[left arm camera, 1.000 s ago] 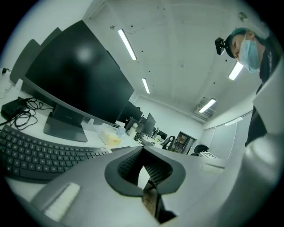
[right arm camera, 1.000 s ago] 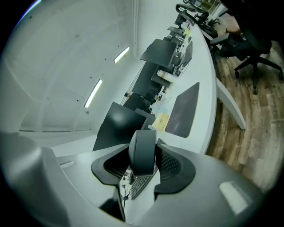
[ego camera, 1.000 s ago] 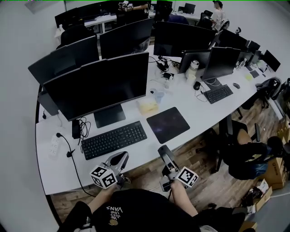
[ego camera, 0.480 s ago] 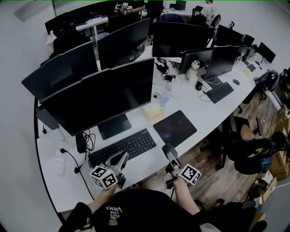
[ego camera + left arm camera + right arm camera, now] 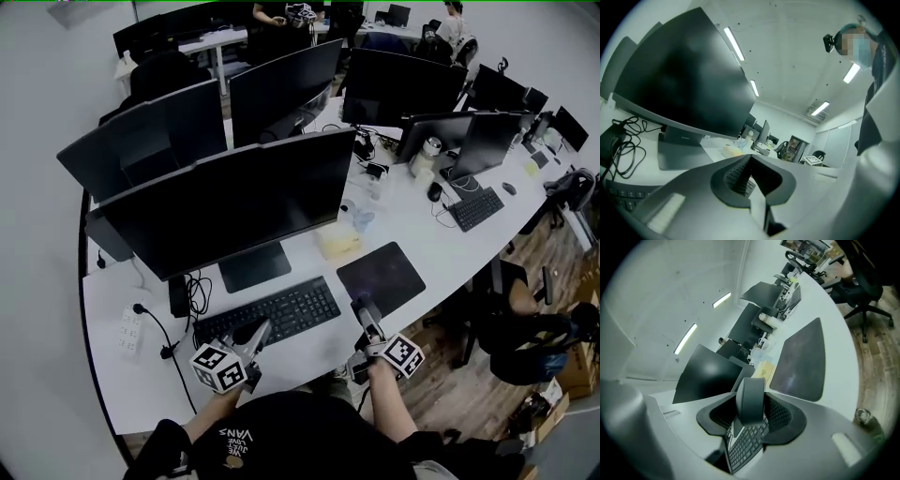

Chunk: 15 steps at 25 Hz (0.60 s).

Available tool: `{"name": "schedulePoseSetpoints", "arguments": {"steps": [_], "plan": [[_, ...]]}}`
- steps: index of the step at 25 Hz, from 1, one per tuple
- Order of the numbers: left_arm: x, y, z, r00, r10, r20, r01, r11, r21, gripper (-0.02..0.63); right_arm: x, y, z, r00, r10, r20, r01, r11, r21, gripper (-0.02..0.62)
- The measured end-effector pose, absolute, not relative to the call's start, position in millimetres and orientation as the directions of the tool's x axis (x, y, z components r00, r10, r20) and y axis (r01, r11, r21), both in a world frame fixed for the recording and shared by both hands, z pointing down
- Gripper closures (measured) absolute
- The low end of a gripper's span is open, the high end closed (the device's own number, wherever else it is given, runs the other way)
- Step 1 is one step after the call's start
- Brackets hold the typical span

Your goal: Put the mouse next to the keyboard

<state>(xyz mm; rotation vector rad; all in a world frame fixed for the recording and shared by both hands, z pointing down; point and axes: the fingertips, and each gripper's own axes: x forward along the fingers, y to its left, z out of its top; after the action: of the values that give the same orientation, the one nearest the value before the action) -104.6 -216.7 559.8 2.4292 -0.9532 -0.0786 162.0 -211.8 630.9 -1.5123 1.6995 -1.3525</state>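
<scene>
Head view: the left tool [image 5: 260,330] and right tool [image 5: 364,309] hover at the near edge of the tabletop [image 5: 291,352]. The keyboard [image 5: 270,314] lies just beyond the left tool, and the dark mouse pad [image 5: 394,277] sits to the keyboard's right. The mouse is too small to make out here.

Left gripper view: the left tool [image 5: 750,157] has its tips together with nothing between them. Keys of the keyboard [image 5: 738,178] show through the gap below, and a monitor [image 5: 679,79] rises behind.

Right gripper view: the right tool [image 5: 751,404] is clamped on the mouse [image 5: 751,397], which stands on edge between the pads, in the air above the keyboard [image 5: 745,446], with the mouse pad [image 5: 801,362] beyond.

The mouse is probably light, with a stiff, smooth plastic shell. Its curved flanks could slip, so a hold across the waist suits it best, and it wants laying flat gently.
</scene>
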Motion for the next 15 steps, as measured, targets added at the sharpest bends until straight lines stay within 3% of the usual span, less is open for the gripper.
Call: {"name": "schedulePoseSetpoints", "arguments": {"steps": [15], "plan": [[-72.6, -228.3, 564.3, 0.540, -0.833, 0.122, -0.741, -0.401, 0.538, 0.604, 195.0, -320.7, 673.1, -0.460, -0.820, 0.341, -0.526, -0.058, -0.848, 0.416]]}}
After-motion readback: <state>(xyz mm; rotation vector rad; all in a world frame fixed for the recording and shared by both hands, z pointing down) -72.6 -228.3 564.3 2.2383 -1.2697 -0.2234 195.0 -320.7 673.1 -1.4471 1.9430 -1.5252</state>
